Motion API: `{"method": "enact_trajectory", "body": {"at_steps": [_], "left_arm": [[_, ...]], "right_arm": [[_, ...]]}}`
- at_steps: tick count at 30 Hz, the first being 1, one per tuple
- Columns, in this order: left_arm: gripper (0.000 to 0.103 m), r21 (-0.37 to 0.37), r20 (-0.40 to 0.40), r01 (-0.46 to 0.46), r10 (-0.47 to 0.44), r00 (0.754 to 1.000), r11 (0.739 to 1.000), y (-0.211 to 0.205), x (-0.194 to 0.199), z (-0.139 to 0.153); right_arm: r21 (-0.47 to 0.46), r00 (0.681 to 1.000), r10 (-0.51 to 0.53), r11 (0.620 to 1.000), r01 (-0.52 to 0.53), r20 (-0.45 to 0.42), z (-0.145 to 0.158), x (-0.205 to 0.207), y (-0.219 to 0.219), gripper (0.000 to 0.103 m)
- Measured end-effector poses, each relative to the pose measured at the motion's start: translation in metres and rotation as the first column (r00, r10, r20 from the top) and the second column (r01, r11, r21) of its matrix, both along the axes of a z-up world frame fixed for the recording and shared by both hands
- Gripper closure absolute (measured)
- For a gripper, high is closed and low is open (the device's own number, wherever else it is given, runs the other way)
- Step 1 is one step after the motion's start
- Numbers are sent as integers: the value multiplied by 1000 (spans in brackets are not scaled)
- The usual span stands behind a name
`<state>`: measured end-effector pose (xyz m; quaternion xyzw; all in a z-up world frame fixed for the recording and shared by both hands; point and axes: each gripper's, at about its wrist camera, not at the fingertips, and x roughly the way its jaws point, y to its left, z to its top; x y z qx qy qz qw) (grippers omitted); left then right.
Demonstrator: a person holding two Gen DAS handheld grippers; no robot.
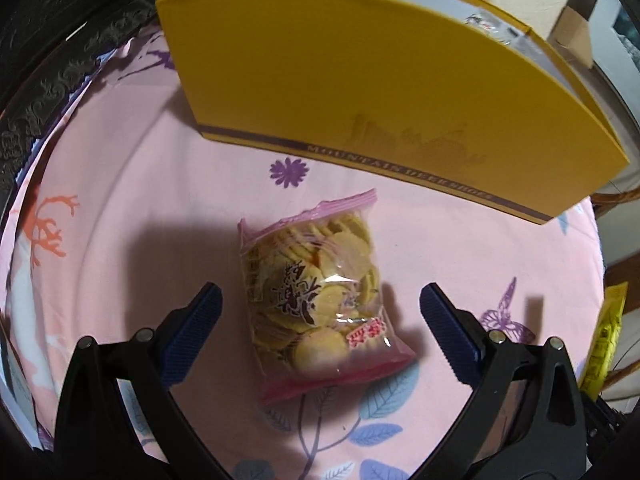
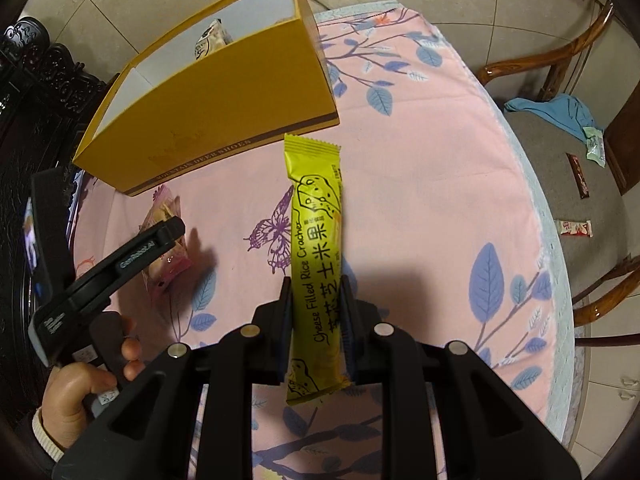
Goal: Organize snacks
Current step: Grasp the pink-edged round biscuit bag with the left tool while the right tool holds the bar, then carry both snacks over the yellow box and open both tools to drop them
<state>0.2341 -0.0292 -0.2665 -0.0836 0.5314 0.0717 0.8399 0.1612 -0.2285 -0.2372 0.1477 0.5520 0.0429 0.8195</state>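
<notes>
The right gripper is clamped on a long yellow-green cracker packet, printed "Cheese Filled Rice Cracker" with Chinese characters beside it. Its two black fingers press the packet's long edges near the lower half, and the packet stands out forward from them, held above the table with its crimped far end pointing toward a yellow box. The left gripper is spread wide, its two blue-padded fingers standing on either side of a clear bag of round yellow biscuits without touching it. The bag has pink sealed ends and dark red printing, and it lies flat on the cloth just in front of the box. From the right wrist view the left gripper shows as a black tool over that same bag, with a bare hand wrapped round its handle. The cloth is a pink tablecloth patterned with blue leaves, purple butterflies and flowers, covering a round table. The yellow box is an open-topped shoebox with a brown band along its base reading "Mountain Deer Shoes"; its inside walls are white, and a wrapped snack leans inside it at the far end. To the right of the table a wooden chair carries a blue cloth and several small snack wrappers on its grey seat.
</notes>
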Motion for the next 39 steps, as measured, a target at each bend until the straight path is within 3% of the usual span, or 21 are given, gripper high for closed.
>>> {"method": "enact_trajectory", "body": {"at_steps": [9,15,27,34,39], "left_arm": [[3,-26,-42,-13,12,999,1000,2,6,-13],[22,7,-47,8,-8,999,1000,3,4,-14],[46,20,-27,27,-26,999,999,2,4,-8],[48,-43,14,43,-43,999,998,8,-16,6],[48,-67,78,51,-46,996,996,29,-43,39]], "right_arm": [[-9,1000,-13,1000,13,-4,-3,4,-3,81],[-20,1000,-19,1000,19,-9,-4,4,-4,81],[-48,1000,-6,999,6,6,4,5,3,81],[-66,999,1,998,2,40,16,2,11,81],[-69,995,44,997,-38,95,34,-1,23,81]]}}
